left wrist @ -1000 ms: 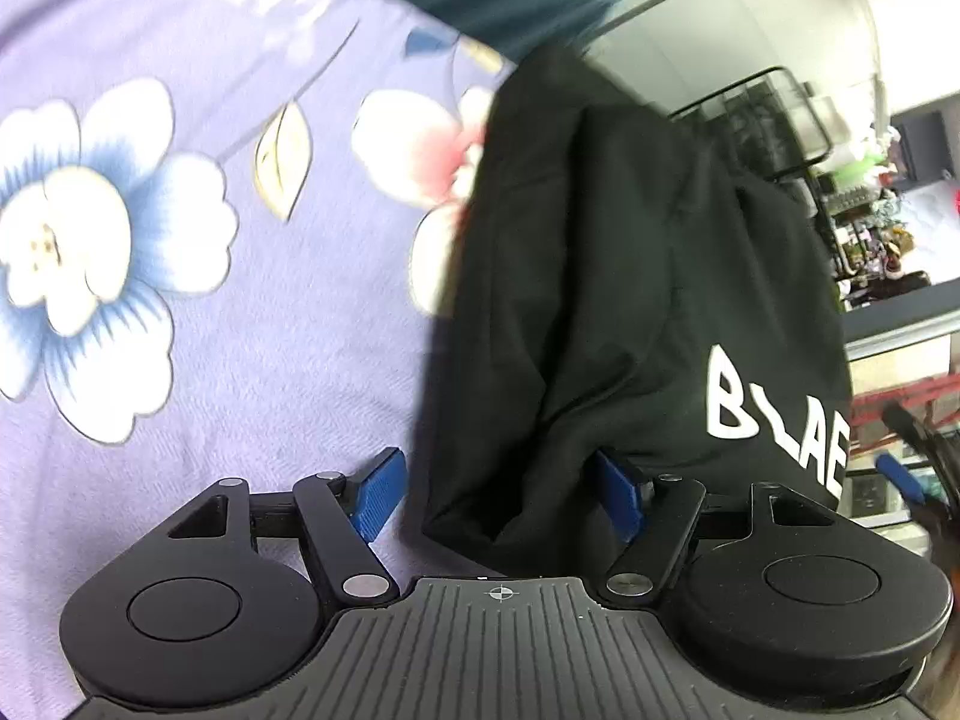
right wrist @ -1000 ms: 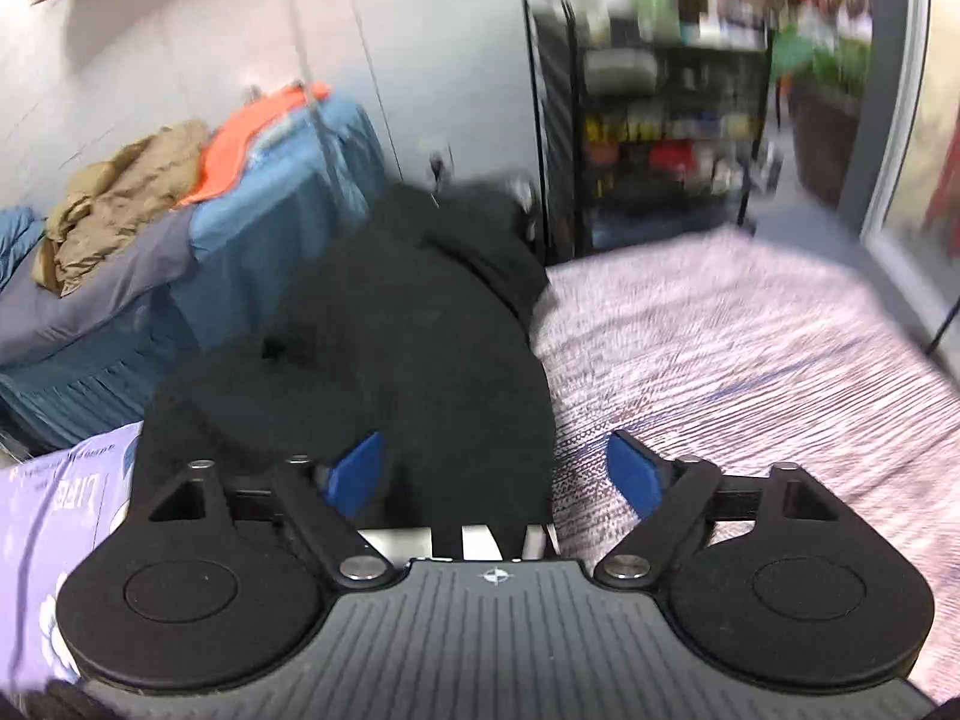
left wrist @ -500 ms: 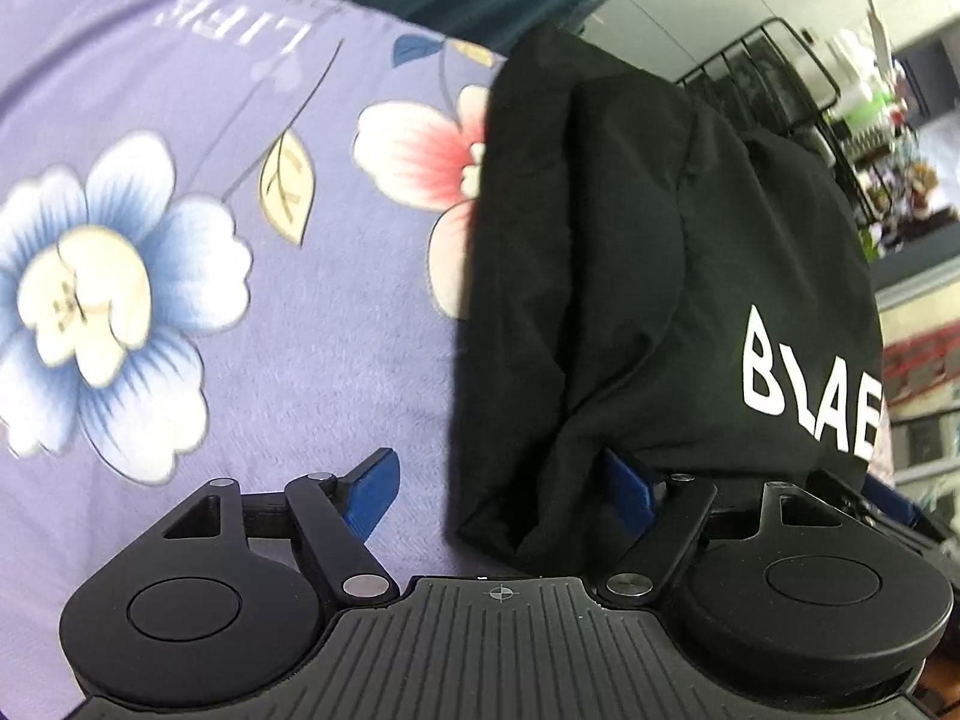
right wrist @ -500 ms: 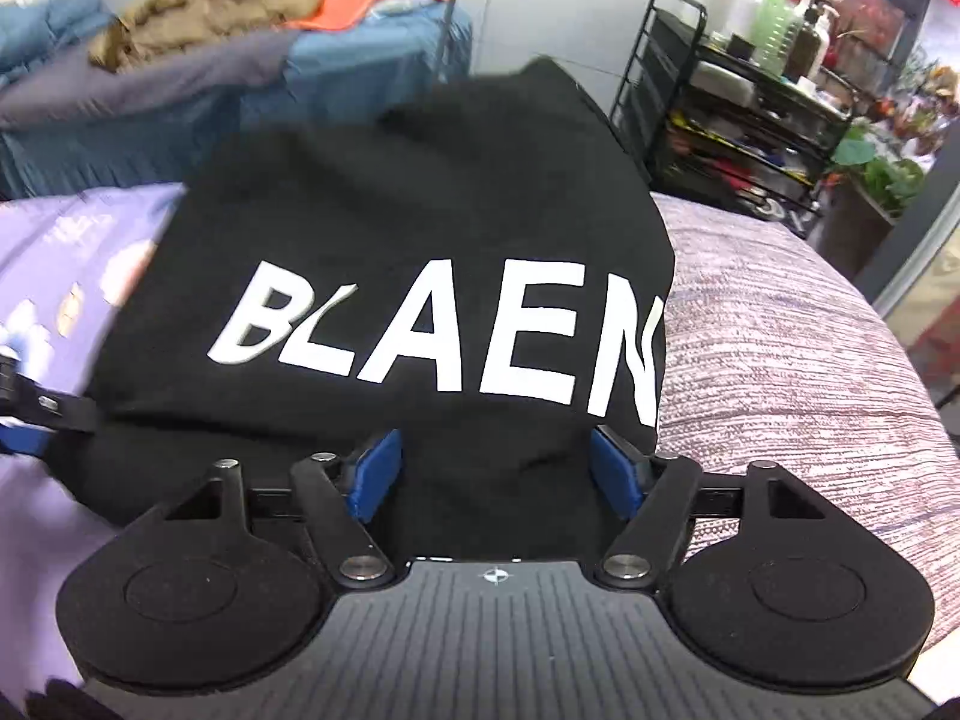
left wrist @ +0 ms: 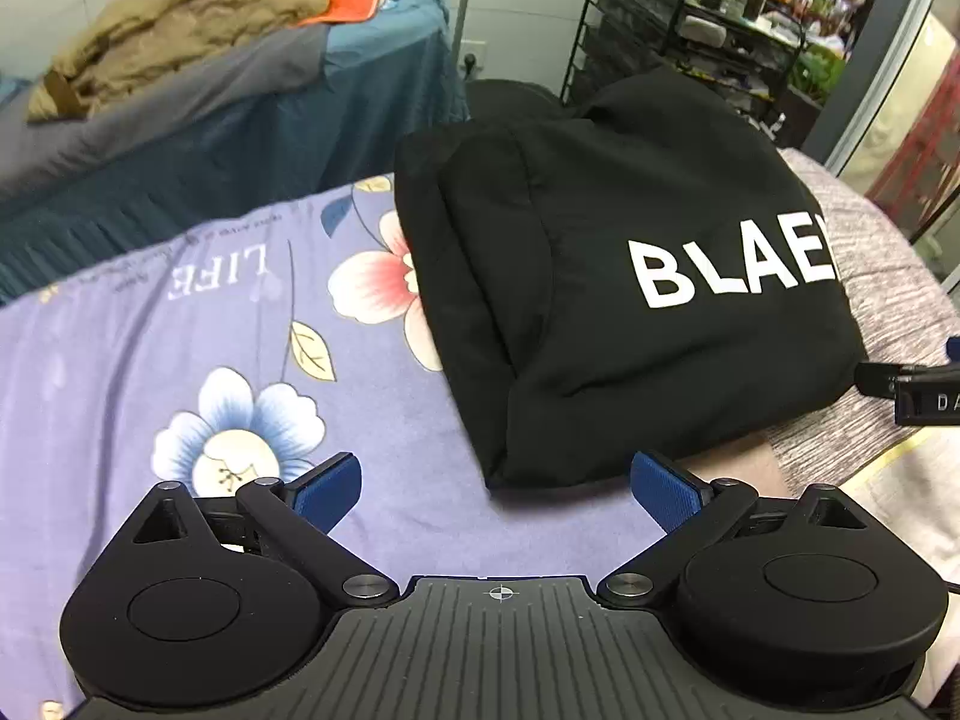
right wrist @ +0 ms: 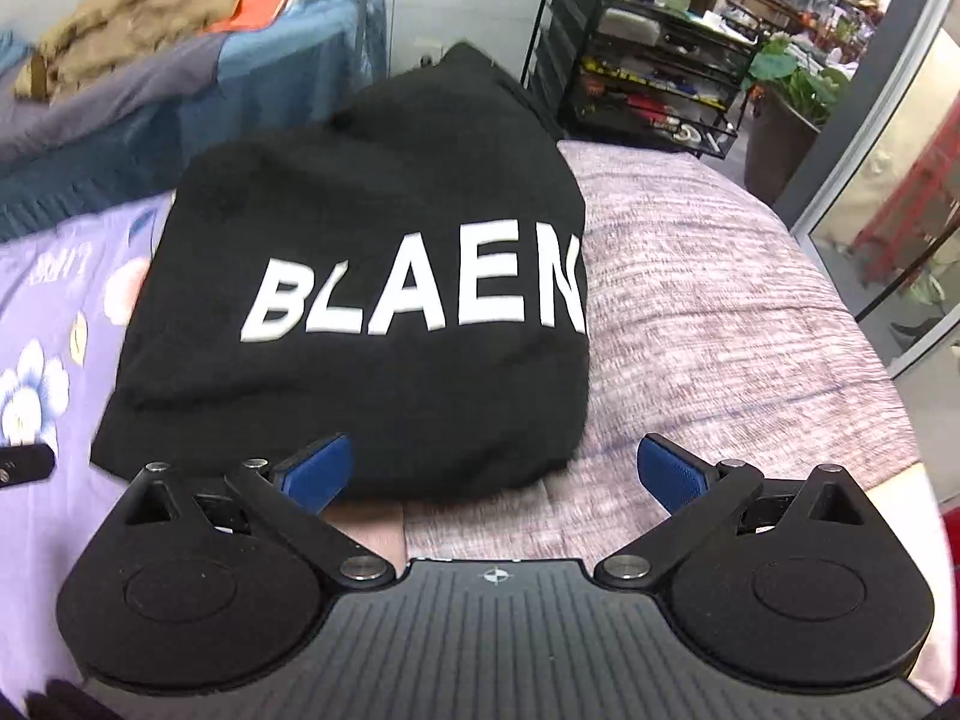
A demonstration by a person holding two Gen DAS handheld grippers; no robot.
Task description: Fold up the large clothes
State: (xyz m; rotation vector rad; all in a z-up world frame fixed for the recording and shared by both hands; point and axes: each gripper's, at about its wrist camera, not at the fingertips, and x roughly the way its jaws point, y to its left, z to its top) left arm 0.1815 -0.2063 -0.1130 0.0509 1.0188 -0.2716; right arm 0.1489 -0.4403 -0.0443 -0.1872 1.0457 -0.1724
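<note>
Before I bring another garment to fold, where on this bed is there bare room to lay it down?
Two free patches: the floral sheet left of the folded black top, and the striped cover to its right. The far bed is crowded with piled clothes.

I see a black garment [left wrist: 600, 312] with white letters, on a lilac flowered sheet [left wrist: 150, 348] beside a mauve striped blanket [right wrist: 720, 312].
</note>
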